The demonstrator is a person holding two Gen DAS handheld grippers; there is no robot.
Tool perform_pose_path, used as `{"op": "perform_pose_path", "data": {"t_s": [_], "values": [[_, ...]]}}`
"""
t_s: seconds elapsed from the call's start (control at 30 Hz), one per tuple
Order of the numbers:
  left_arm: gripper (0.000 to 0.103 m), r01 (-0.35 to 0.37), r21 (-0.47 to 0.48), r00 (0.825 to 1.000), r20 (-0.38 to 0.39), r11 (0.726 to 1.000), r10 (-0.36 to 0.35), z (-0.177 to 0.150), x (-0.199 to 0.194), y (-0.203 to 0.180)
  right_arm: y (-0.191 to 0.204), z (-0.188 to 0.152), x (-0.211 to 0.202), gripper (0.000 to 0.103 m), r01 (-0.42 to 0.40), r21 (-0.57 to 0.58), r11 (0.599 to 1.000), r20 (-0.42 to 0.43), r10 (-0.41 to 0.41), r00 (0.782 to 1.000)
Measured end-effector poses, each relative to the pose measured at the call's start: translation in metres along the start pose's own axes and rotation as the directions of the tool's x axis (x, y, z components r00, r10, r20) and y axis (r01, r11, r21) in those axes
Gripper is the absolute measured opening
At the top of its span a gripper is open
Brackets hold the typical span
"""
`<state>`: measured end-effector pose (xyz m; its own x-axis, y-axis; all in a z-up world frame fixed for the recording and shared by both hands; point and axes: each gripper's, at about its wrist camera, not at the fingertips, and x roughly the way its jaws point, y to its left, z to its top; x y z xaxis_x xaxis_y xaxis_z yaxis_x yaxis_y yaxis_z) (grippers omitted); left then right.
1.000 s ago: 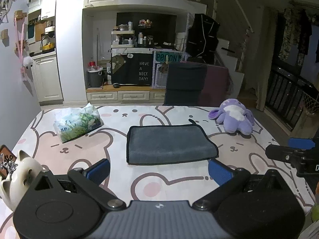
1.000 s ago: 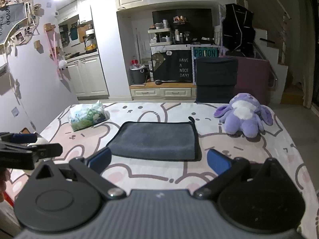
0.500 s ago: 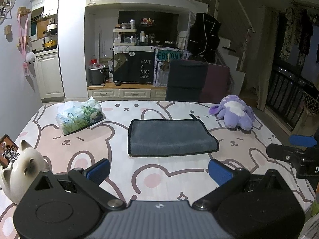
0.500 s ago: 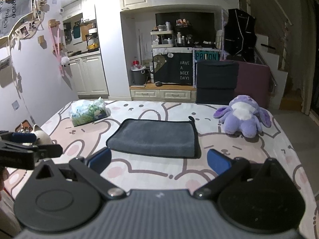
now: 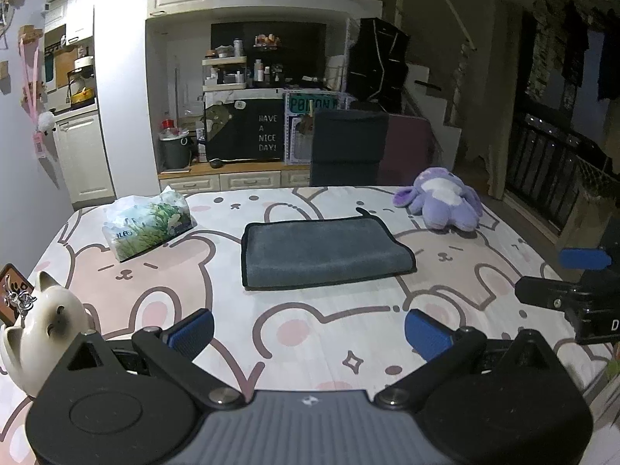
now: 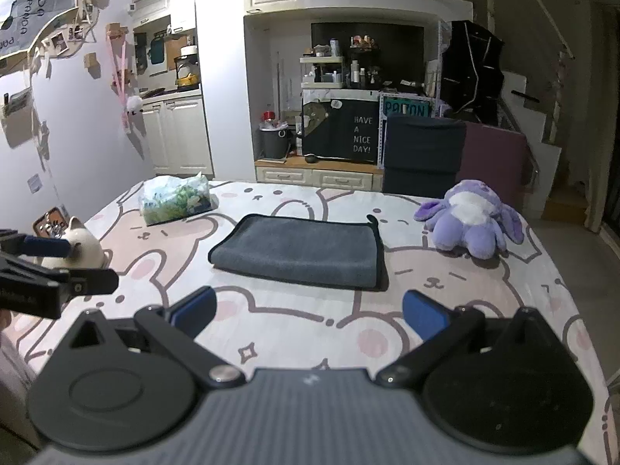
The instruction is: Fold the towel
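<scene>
Pulled back from the folded towel (image 5: 323, 252) lying flat mid-table, well apart from both, left gripper (image 5: 309, 327) and right gripper (image 6: 309, 312) spread empty, presumably fold finished.

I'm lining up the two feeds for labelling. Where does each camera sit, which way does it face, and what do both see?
Left wrist: on the left gripper, facing across the table to the towel; own open fingers below, right gripper at right edge.
Right wrist: on the right gripper, facing the same way from further right; own open fingers below, left gripper at left edge.
Shared: towel, plush, tissue pack, cat figure.
</scene>
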<state>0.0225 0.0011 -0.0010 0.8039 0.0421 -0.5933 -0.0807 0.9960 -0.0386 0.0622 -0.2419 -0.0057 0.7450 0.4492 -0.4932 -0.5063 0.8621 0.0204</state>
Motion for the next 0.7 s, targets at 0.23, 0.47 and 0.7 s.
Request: {"op": "perform_pose_path", "data": {"t_s": [0.23, 0.47, 0.7], "values": [[0.103, 0.03, 0.009, 1.0, -0.005, 1.0, -0.03, -0.007, -0.004, -0.002, -0.001, -0.006, -0.002, 0.103, -0.014, -0.006, 1.0, -0.008, 0.014, 1.0], [0.103, 0.063, 0.031, 0.998, -0.007, 0.998, -0.063, -0.014, -0.008, -0.006, 0.001, -0.013, -0.006, 0.103, -0.027, -0.033, 0.999, 0.003, 0.027, 1.0], [0.103, 0.093, 0.021, 0.996, 0.001, 0.995, -0.093, -0.018, -0.015, -0.003, -0.002, -0.014, -0.006, 0.103, -0.041, -0.02, 0.999, 0.002, 0.041, 0.999]]}}
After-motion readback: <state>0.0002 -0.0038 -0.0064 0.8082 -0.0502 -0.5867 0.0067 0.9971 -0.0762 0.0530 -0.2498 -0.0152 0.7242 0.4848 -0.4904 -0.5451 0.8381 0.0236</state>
